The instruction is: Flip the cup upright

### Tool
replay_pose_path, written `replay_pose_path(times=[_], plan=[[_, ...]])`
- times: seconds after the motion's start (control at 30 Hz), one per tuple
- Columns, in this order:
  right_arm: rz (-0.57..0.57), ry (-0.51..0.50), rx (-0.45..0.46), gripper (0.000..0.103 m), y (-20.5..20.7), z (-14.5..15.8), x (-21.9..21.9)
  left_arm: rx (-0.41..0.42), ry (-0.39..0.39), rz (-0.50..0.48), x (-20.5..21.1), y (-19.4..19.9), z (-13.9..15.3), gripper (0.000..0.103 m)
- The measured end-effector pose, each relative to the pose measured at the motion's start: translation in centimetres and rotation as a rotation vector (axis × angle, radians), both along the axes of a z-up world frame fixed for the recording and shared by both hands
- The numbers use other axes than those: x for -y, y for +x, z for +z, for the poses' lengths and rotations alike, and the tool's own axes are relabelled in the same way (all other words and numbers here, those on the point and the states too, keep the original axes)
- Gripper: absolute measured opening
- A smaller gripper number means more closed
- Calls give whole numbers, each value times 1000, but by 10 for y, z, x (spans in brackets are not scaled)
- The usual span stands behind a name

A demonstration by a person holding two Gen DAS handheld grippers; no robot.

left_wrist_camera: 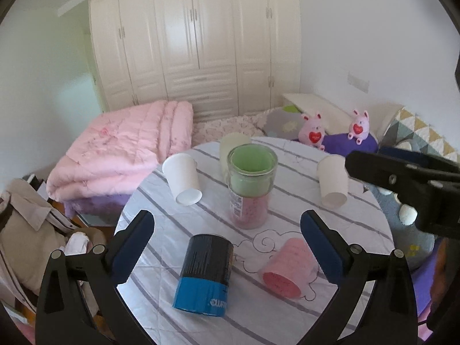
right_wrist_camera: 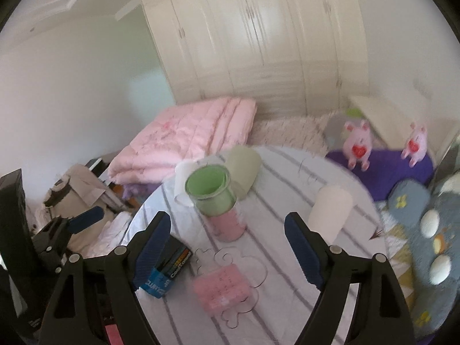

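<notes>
Your left gripper [left_wrist_camera: 227, 224] and right gripper [right_wrist_camera: 227, 227] both hovered with fingers apart, grasping nothing. The pink cup [left_wrist_camera: 287, 268] lay on its side on the bench [left_wrist_camera: 287, 316], just in front of the green-lidded jar [left_wrist_camera: 251, 185]; the black-and-blue can [left_wrist_camera: 205, 274] lay to its left.
</notes>
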State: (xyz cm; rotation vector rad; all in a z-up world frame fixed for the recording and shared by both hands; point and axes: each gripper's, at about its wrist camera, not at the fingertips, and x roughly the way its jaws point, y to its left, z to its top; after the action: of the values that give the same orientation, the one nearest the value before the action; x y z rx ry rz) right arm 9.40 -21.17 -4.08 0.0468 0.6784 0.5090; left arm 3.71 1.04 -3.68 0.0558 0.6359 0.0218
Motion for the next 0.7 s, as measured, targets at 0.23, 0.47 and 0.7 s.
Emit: replay_pose_path(times=[0.23, 0.47, 0.7], plan=[[-79, -80, 188, 85, -35, 15, 7, 45, -17, 12, 4, -21, 8, 103], [-122, -90, 236, 85, -55, 10, 13, 102, -69, 17, 1, -41, 15, 103], [-168, -127, 341, 85, -72, 8, 13, 150, -92, 18, 4, -52, 21, 103]])
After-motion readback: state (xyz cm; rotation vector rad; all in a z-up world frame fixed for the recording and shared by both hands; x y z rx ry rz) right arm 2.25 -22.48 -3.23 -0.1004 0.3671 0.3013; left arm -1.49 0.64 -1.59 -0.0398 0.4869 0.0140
